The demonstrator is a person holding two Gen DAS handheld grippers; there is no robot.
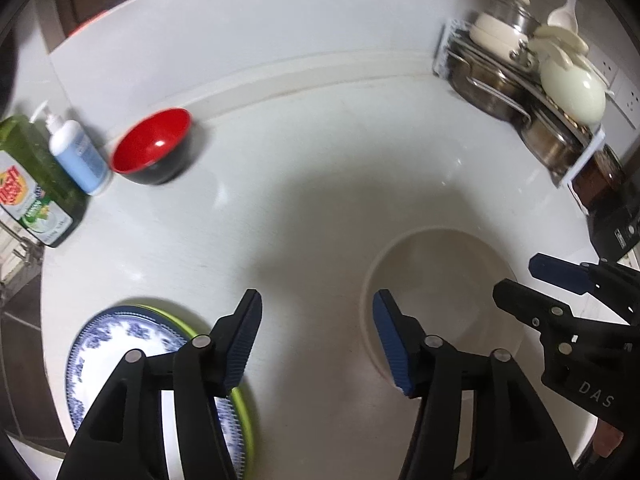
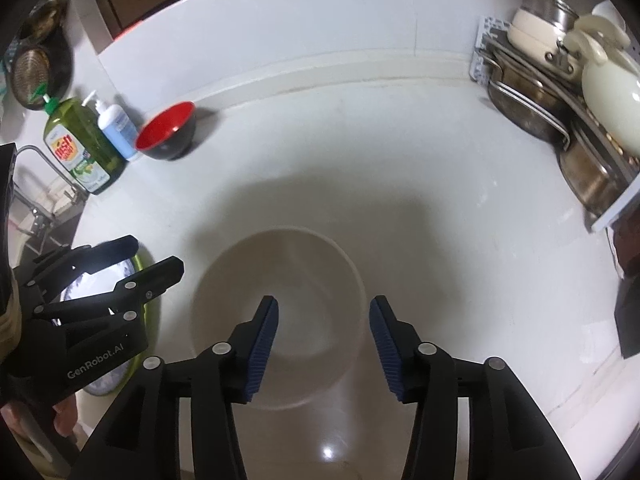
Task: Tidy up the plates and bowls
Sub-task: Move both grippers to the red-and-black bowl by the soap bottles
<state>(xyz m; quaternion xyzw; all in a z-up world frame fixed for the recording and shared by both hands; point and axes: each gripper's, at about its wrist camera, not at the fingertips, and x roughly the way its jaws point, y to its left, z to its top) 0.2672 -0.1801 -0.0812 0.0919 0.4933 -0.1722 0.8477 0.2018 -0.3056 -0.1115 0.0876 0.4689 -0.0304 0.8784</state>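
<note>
Left gripper [image 1: 316, 334] and right gripper [image 2: 324, 340] side by side, both agape, empty, angled downward.

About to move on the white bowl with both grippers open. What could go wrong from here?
1. The white bowl is smooth and wide; the open right gripper hangs above its inside, so a one-wall pinch might slip or tip it.
2. The left gripper sits close to the blue-patterned plate stacked on a green plate; a sideways sweep could knock that stack.
3. The red bowl stands right beside the soap bottles; reaching for it could topple them.
</note>
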